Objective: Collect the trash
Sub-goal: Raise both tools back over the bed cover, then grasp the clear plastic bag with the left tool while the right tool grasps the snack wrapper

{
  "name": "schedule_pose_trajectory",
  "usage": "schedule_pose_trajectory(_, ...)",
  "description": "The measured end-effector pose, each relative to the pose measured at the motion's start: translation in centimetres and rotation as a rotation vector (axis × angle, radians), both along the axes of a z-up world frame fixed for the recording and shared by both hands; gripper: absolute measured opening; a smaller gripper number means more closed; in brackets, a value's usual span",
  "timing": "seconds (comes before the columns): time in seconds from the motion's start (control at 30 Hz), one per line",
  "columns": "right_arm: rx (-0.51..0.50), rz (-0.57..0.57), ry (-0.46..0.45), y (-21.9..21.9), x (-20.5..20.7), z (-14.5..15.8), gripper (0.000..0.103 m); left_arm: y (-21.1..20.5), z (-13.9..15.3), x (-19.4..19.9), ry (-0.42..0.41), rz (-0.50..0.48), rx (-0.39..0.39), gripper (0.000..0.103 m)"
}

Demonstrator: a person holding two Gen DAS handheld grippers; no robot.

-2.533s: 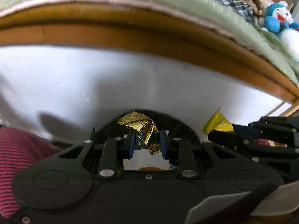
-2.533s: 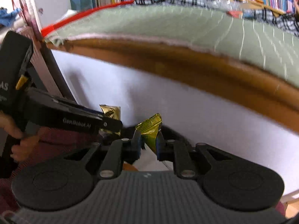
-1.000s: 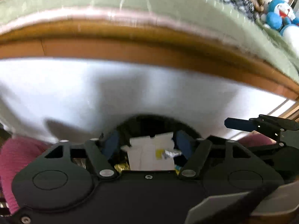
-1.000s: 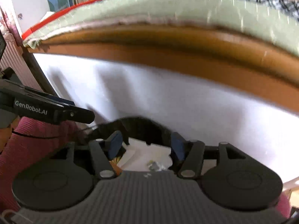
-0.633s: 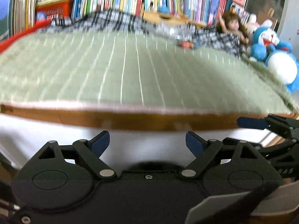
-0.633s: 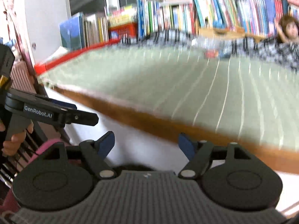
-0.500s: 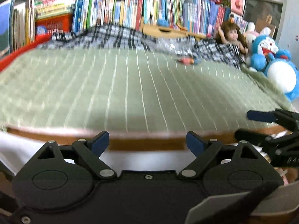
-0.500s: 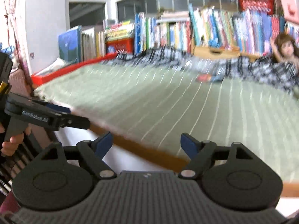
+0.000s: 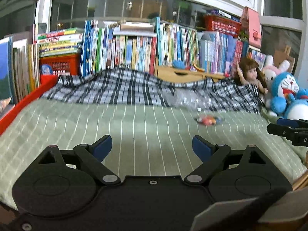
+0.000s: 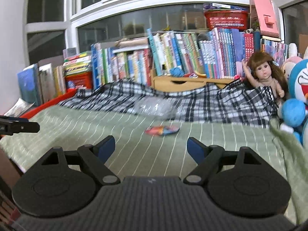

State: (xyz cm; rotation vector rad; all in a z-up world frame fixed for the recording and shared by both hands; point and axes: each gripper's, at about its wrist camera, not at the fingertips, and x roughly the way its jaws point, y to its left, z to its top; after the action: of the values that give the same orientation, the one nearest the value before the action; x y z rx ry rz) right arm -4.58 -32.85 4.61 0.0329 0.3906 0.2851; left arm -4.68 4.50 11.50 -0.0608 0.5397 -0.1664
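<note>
The left gripper point(image 9: 152, 147) stands with its jaws wide apart and nothing between the blue pads point(image 9: 102, 147); the jaws have just been opening. The right gripper point(image 10: 151, 148) is likewise spread wide and empty, its jaws also having just been opening. Both grippers point across a bed covered with a green striped sheet point(image 9: 134, 130).

Landmark: the green striped sheet.
- A colourful wrapper point(image 10: 161, 130) lies flat on the sheet, toward its far side, well apart from both grippers.
- A crumpled clear plastic piece point(image 10: 154, 106) lies just beyond the wrapper, at the sheet's far edge, on a black-and-white checked blanket point(image 9: 119, 88).
- A row of books point(image 9: 134, 48) stands behind the blanket.
- A doll point(image 10: 265, 77) and a blue plush toy point(image 9: 286, 94) sit at the sheet's far right corner.
- In the right wrist view the left gripper's tip shows over the sheet's left edge.
</note>
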Motion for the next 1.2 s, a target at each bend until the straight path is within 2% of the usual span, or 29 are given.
schedule_pose_trajectory(0.13,-0.004,-0.030,-0.006,-0.4,3.3,1.1,0.091,-0.4,1.5,4.6,-0.003,0.004,-0.008,0.091)
schedule_pose_trajectory(0.3,-0.017,-0.056,0.033,-0.4,7.8,1.4,0.094,-2.0,2.1,11.4,0.027,-0.003,-0.025,0.092)
schedule_pose_trajectory(0.43,-0.060,-0.040,0.053,0.6,9.9,-0.2,0.097,-4.0,1.0,16.4,0.080,-0.008,-0.086,0.093)
schedule_pose_trajectory(0.57,-0.127,-0.005,0.066,2.2,11.4,-2.8,0.102,-6.7,-1.3,21.4,0.145,-0.006,-0.182,0.094)
schedule_pose_trajectory(0.67,-0.157,0.017,0.084,3.2,12.9,-4.3,0.103,-8.9,-3.2,24.5,0.166,0.019,-0.224,0.095)
schedule_pose_trajectory(0.77,-0.174,0.029,0.089,4.0,14.5,-5.5,0.103,-11.0,-5.0,27.2,0.152,0.060,-0.211,0.097)
schedule_pose_trajectory(0.93,-0.179,0.034,0.113,4.4,17.4,-7.0,0.103,-13.9,-8.0,31.3,0.165,0.122,-0.123,0.097)
schedule_pose_trajectory(1.2,-0.175,0.053,0.158,4.6,20.1,-8.7,0.103,-15.7,-11.4,34.7,0.232,0.139,-0.114,0.097)
